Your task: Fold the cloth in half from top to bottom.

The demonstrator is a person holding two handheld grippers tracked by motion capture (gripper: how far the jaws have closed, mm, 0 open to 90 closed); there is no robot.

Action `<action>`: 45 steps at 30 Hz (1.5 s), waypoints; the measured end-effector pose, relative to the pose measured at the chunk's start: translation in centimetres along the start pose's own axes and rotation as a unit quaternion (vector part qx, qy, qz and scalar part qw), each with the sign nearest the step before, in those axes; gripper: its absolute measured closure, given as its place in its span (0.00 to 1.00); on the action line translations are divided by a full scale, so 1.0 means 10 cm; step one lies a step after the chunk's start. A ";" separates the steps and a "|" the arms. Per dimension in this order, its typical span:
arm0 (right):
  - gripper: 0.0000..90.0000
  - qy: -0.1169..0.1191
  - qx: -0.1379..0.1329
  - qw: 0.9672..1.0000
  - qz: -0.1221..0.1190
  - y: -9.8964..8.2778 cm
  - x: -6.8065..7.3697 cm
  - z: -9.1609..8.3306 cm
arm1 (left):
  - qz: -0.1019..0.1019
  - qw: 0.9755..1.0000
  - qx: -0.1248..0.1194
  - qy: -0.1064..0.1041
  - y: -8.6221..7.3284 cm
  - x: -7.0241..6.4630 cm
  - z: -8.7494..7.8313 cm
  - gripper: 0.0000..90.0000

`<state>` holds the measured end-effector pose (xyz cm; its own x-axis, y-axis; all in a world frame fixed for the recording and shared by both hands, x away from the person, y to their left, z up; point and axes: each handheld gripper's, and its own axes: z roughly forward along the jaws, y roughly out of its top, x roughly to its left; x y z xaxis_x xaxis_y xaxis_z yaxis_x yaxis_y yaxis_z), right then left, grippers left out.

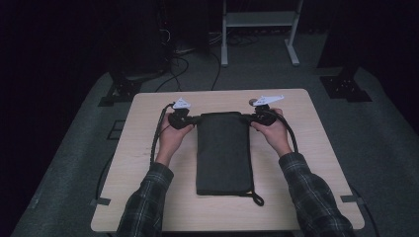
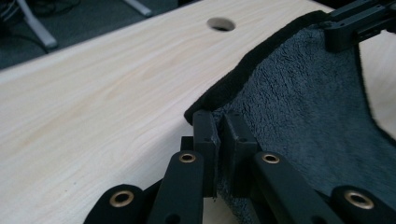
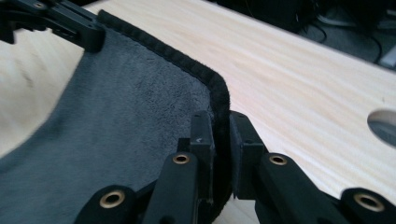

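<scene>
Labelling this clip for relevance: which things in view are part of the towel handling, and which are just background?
In the job:
- dark grey towel, folded lengthwise on the table
- left gripper, shut on the towel's far corner
- right gripper, shut on the other far corner

Just lying about:
- white metal stand beyond the table
- cables on the floor
- hole in the tabletop
</scene>
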<state>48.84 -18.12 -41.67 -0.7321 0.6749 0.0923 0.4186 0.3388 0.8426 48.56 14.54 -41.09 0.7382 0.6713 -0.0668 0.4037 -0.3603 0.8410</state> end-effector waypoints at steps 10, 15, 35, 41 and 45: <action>0.89 0.054 -0.016 0.998 -0.012 -0.28 0.25 -0.32 | 0.037 0.997 -0.007 -0.069 -0.20 -0.30 -0.35 0.94; 0.89 0.072 -0.009 0.997 -0.025 -0.43 0.43 -0.42 | 0.030 0.995 -0.006 -0.093 -0.37 -0.44 -0.47 0.94; 0.89 0.113 0.026 0.993 -0.038 -0.89 0.93 -0.71 | 0.000 0.990 0.020 -0.139 -0.90 -0.87 -0.71 0.94; 0.89 0.121 0.039 0.991 -0.045 -1.00 1.05 -0.74 | 0.001 0.988 0.041 -0.146 -1.01 -0.94 -0.73 0.94; 0.88 0.125 0.057 0.989 -0.049 -1.10 1.11 -0.71 | 0.002 0.987 0.066 -0.149 -1.10 -0.97 -0.69 0.93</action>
<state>32.25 -18.98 -46.16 -0.8763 0.4569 0.1530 0.3865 0.4768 0.7895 33.16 16.47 -45.98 0.8579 0.4563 -0.2360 0.4535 -0.4567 0.7653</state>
